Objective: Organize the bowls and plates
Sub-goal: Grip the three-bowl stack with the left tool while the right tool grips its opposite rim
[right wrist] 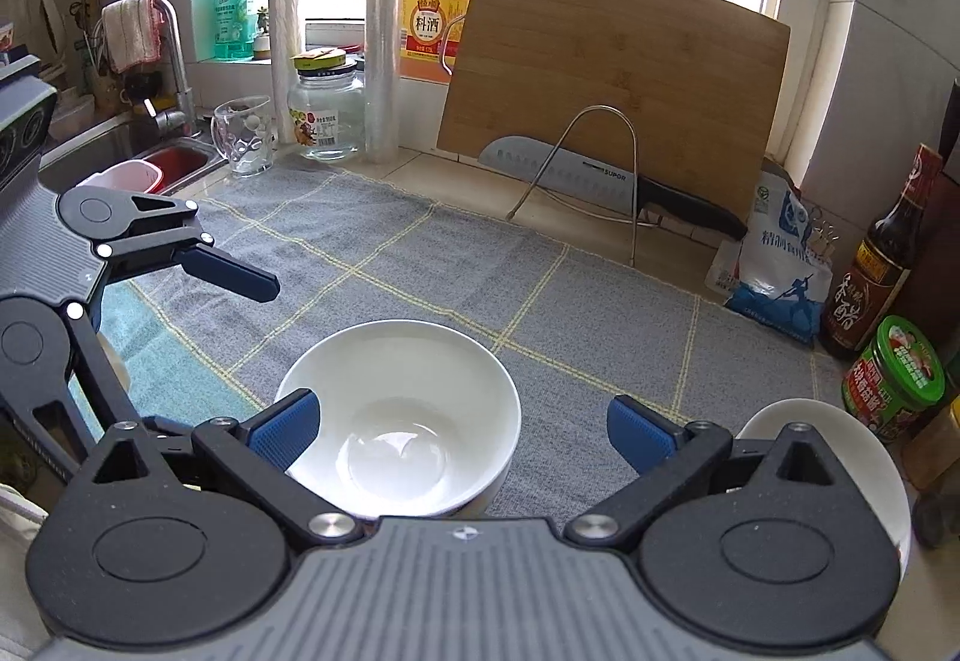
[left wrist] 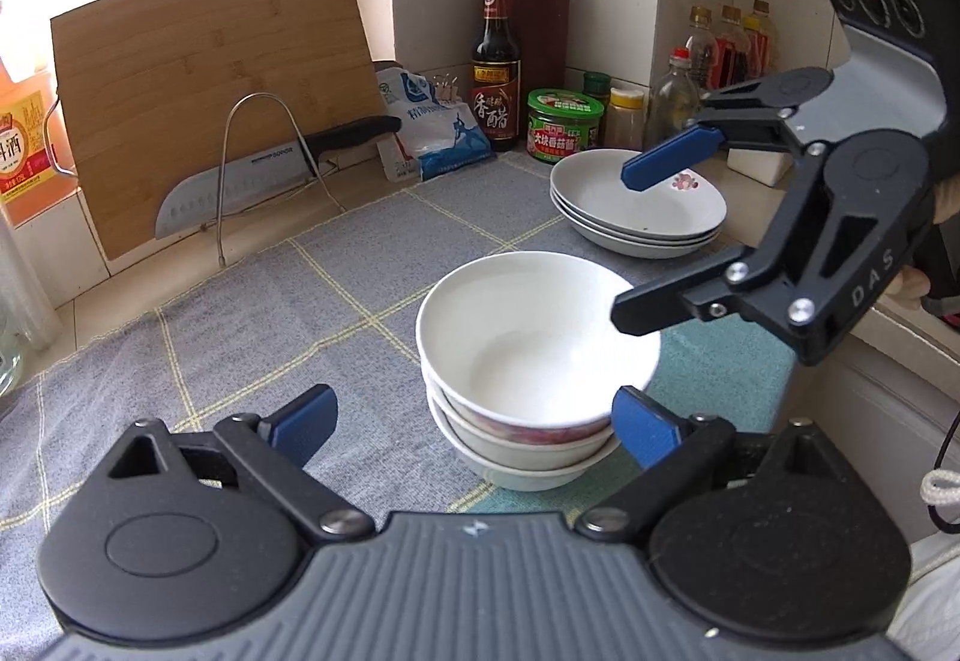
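Both grippers are spread wide with nothing between the pads. The left gripper (left wrist: 474,424) sits low over the cloth with its right blue pad just beside the stack of bowls (left wrist: 531,367), maybe brushing the lower rim, can't really tell. The right gripper (right wrist: 462,433) hangs above that same stack, its left pad over the near rim of the top bowl (right wrist: 399,415), which is plain white inside. From the left wrist view the stack looks like three bowls nested, the middle one with a red pattern on the outside. Behind it, toward the corner, there's a stack of plates (left wrist: 639,205), shallow white ones with a little flower print. Everything sits on a grey checked cloth (left wrist: 270,301) over the counter. Further back a bamboo cutting board (left wrist: 216,84) leans against the wall with a knife (left wrist: 240,181) in a wire rack in front of it, plus a vinegar bottle (left wrist: 495,66) and a green-lidded jar (left wrist: 564,123).
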Demonstrator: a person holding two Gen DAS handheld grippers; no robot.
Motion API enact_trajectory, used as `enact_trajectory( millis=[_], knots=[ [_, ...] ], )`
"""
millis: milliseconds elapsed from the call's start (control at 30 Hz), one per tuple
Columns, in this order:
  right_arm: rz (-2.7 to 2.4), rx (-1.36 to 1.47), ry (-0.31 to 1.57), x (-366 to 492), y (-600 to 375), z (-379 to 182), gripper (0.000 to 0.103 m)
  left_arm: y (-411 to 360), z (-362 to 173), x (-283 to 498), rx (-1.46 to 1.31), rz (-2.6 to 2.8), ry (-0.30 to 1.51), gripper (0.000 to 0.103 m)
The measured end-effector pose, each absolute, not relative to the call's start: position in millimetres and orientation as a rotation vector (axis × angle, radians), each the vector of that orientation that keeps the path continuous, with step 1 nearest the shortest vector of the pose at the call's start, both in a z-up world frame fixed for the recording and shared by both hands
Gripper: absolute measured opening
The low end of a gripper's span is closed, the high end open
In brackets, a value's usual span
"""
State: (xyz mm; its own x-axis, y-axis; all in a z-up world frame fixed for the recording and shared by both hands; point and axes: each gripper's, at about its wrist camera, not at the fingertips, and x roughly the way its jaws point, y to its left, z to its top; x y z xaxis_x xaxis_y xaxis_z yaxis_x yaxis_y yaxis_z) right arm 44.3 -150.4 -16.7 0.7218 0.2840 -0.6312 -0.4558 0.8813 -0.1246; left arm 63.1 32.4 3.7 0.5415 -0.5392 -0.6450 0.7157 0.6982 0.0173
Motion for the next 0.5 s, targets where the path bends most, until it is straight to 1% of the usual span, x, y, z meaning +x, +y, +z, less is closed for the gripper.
enact_trajectory(
  millis=[200, 500],
  knots=[
    [0.373, -0.279, 0.667, 27, -145, -26, 0.103, 46, -6, 72, 0.28, -0.765, 0.695, 0.098],
    [0.333, -0.298, 0.734, 20, -144, -57, 0.103, 52, -23, 66, 0.318, -0.798, 0.662, 0.098]
  ],
)
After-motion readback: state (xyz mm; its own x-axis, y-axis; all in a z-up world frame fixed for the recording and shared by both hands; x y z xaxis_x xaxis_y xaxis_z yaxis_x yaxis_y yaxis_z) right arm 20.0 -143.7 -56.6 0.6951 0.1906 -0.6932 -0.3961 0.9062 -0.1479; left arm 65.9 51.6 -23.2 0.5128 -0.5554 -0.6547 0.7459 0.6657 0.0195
